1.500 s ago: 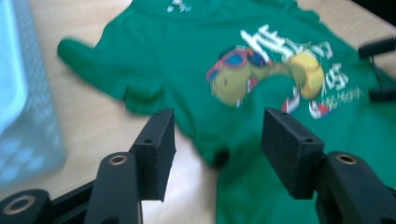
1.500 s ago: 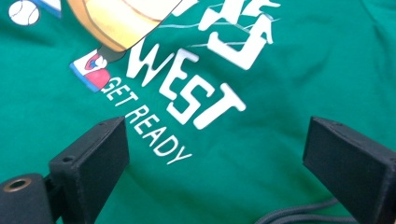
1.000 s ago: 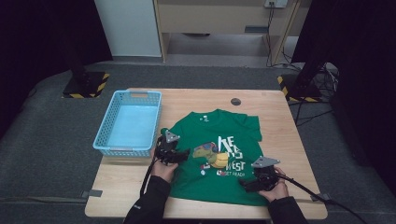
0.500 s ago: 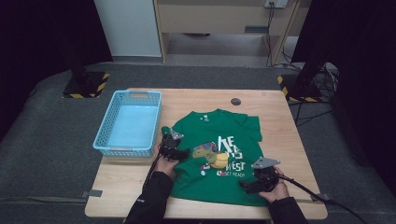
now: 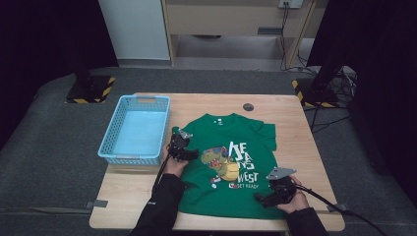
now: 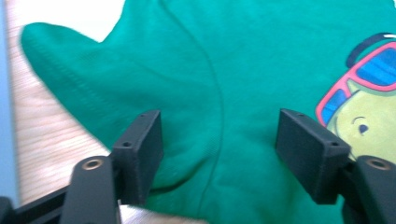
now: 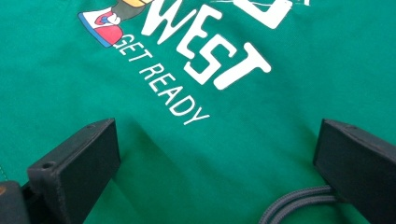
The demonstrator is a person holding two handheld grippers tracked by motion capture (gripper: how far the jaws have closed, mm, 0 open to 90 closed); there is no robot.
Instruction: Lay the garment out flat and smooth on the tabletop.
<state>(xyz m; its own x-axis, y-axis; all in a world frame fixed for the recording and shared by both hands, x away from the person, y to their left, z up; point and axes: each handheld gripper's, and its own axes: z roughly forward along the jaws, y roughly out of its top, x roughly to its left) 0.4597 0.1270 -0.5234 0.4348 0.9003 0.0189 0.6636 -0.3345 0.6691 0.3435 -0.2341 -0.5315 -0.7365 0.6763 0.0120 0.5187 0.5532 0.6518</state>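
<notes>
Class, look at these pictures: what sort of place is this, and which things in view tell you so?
Probably a recording studio or lab, not a home: a lone wooden table on grey carpet, black curtains around it, and hazard-striped stand bases beside it.

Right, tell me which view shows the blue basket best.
The high view: the whole blue basket shows there, empty, on the table left of the green T-shirt. The left gripper view gives just a blurred blue strip at its left edge.

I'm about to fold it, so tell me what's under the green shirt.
The green T-shirt lies flat on the wooden table; bare wood shows around it. Whatever lies beneath the cloth is covered.
</notes>
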